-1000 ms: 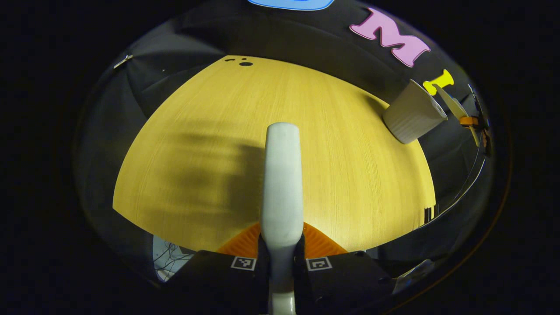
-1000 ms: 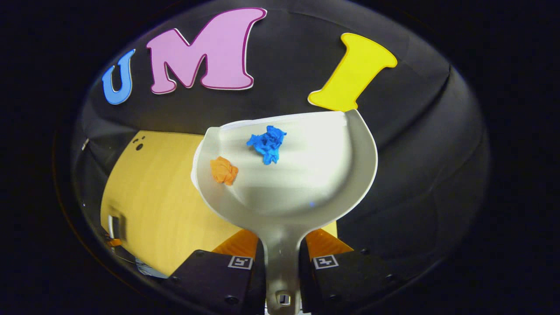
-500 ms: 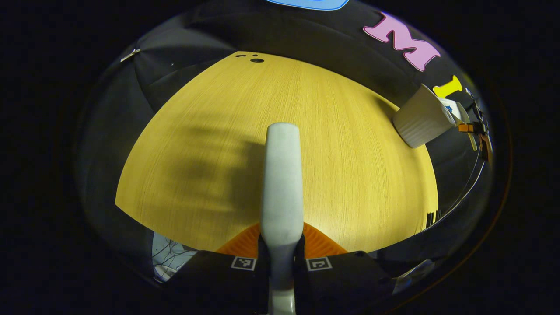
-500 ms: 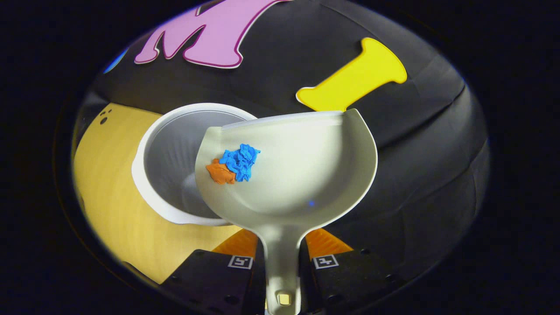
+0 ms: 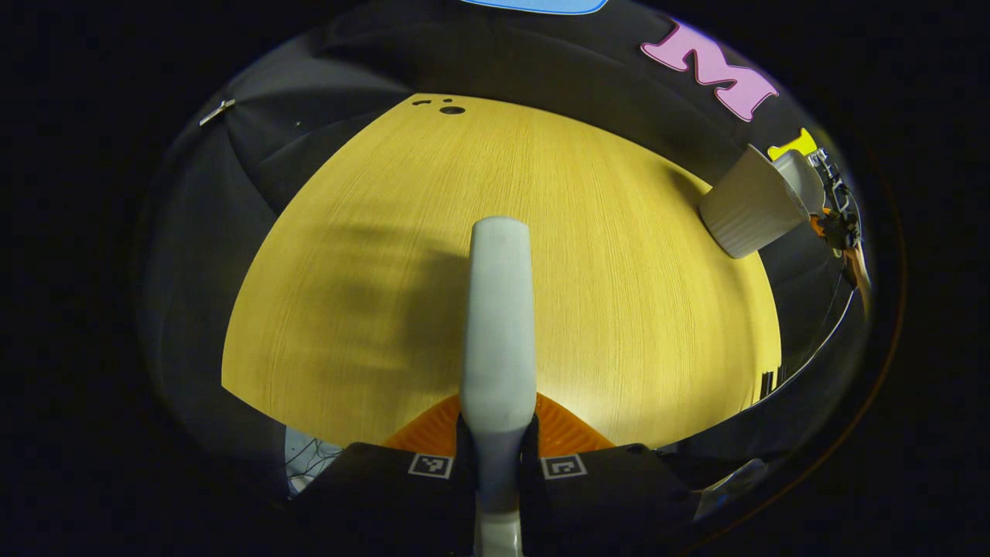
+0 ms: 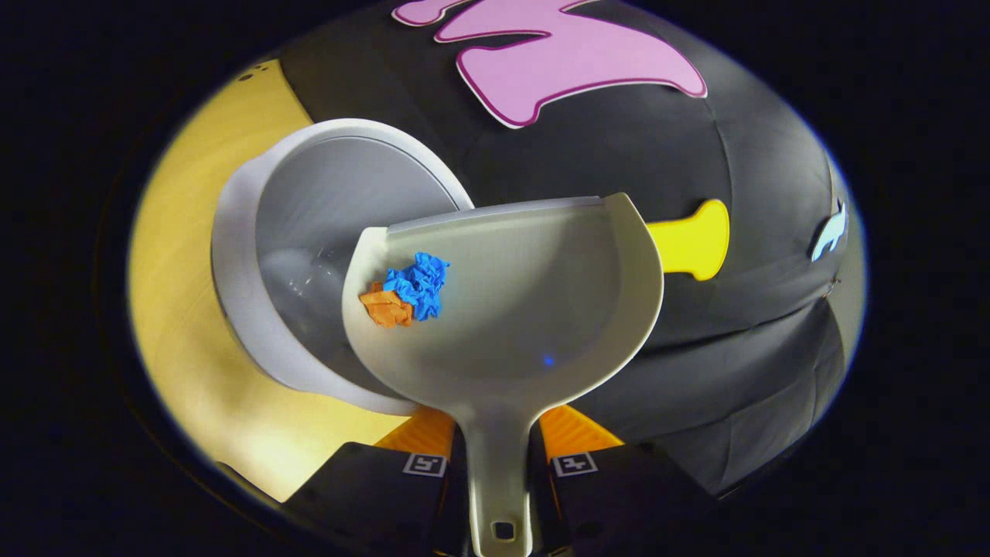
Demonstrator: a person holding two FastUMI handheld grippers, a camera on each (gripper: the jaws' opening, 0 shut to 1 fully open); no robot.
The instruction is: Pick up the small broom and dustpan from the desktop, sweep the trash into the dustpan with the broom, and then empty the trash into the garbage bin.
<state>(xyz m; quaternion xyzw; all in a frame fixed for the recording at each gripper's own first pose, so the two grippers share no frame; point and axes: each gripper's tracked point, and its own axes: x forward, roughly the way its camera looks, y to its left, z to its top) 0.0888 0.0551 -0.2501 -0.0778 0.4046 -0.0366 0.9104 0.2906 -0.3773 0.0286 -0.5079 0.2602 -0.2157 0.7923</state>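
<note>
My right gripper (image 6: 499, 452) is shut on the handle of the pale dustpan (image 6: 526, 309), held tilted over the white garbage bin (image 6: 255, 325). A blue paper scrap (image 6: 418, 282) and an orange scrap (image 6: 384, 308) lie together against the pan's left wall, above the bin's mouth. My left gripper (image 5: 497, 441) is shut on the white broom handle (image 5: 499, 317), which points out over the wooden desktop (image 5: 371, 255). In the left gripper view the garbage bin (image 5: 746, 209) stands at the far right with the dustpan (image 5: 800, 178) above its rim.
The bin sits near the desktop's far right corner, close to the black cloth wall (image 6: 619, 139). A few dark holes (image 5: 451, 109) mark the desktop's far edge. Cables (image 5: 305, 468) show below the near edge.
The right gripper has swung left and rolled the dustpan further over the bin; the two scraps stay bunched at the pan's left wall. The left gripper and broom have barely shifted.
</note>
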